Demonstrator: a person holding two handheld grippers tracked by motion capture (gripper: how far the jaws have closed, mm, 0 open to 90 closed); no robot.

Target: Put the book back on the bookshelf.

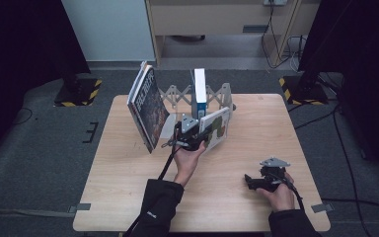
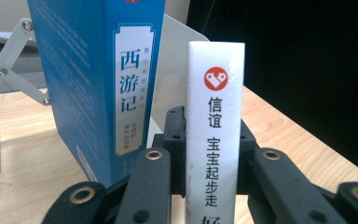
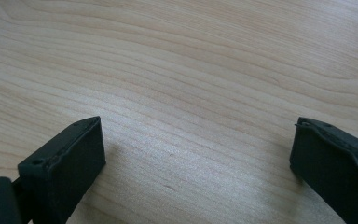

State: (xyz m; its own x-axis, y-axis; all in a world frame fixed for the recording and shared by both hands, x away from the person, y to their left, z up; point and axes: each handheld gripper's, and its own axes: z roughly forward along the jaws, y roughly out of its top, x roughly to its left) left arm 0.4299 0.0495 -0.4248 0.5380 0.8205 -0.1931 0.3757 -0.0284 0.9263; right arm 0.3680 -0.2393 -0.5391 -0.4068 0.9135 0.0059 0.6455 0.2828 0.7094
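We can't read the bottom of the white book's [image 2: 216, 140] spine, it's cut off at the frame's lower edge in the left gripper view; its cover art in the high view is too small to make out. Left hand-held gripper [image 1: 193, 139], centre of the high view, pinches that white book w/ jaws tight on both sides, just right of the upright blue book [image 2: 98, 79]. Right hand-held gripper [image 3: 198, 161], lower right, jaws spread wide over bare bench [image 3: 191, 70], holding nothing.
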